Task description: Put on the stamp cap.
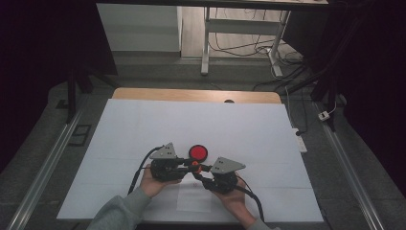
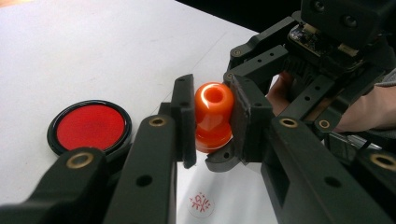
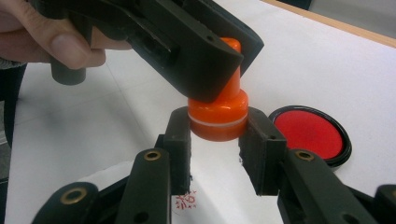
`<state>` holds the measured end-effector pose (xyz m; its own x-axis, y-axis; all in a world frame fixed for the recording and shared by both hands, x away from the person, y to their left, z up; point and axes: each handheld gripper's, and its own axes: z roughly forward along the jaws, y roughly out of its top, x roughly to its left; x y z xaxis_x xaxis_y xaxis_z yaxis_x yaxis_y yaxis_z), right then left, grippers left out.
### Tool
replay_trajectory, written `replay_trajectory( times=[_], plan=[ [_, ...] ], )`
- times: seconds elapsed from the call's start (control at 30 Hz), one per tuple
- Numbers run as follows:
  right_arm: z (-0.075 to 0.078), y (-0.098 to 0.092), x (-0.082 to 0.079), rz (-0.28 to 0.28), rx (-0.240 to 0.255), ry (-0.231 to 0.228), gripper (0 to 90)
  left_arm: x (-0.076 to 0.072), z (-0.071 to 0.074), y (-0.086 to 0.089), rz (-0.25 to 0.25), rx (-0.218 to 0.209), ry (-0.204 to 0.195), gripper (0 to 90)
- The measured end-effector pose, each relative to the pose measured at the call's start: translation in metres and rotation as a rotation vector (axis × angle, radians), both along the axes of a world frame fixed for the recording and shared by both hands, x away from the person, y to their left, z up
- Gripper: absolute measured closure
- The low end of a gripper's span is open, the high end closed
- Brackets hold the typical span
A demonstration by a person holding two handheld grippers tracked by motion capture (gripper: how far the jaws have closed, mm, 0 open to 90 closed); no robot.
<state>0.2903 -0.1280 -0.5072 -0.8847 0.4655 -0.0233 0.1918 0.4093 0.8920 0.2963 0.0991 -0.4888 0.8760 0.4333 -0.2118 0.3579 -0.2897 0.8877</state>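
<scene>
Table sheet [image 1: 143, 129]: white, covered the tabletop under both hands
Left gripper [image 2: 212, 122]: jaws were clamped on the upper knob of the orange stamp [image 2: 213, 116], at about 9 o'clock of it in the high view
Right gripper [image 3: 215, 135]: jaws were closed on the stamp's wide lower base, from about 4 o'clock
Red ink pad [image 1: 197, 153]: round, black-rimmed, lay on the sheet at 12 o'clock, just beside the stamp
Orange stamp: was held just above the sheet between both grippers
Red print [image 3: 185, 199]: small mark on the paper below the stamp

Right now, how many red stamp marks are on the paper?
1, as far as the frames show: a small red stamp mark on the white paper, just below the orange stamp both hand-held grippers clamp. Others could be hidden under the jaws.
</scene>
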Motion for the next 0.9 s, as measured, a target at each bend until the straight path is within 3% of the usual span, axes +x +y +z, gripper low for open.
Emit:
replay_trajectory(
  times=[0.5, 0.6, 0.9],
  plan=[
    [0.0025, 0.0023, -0.0053, -0.014, -0.054, -0.062, 64.9, -0.0005, -0.0033, 0.0001, -0.005, -0.011, -0.001, 72.5],
    [0.0026, 0.0021, -0.0055, -0.015, -0.052, -0.06, 65.0, -0.0003, -0.0041, 0.0004, -0.007, -0.022, 0.002, 72.5],
    [0.0018, 0.0022, -0.0047, -0.015, -0.063, -0.027, 64.9, -0.0079, -0.008, -0.005, 0.032, 0.0, -0.037, 72.6]
  ],
)
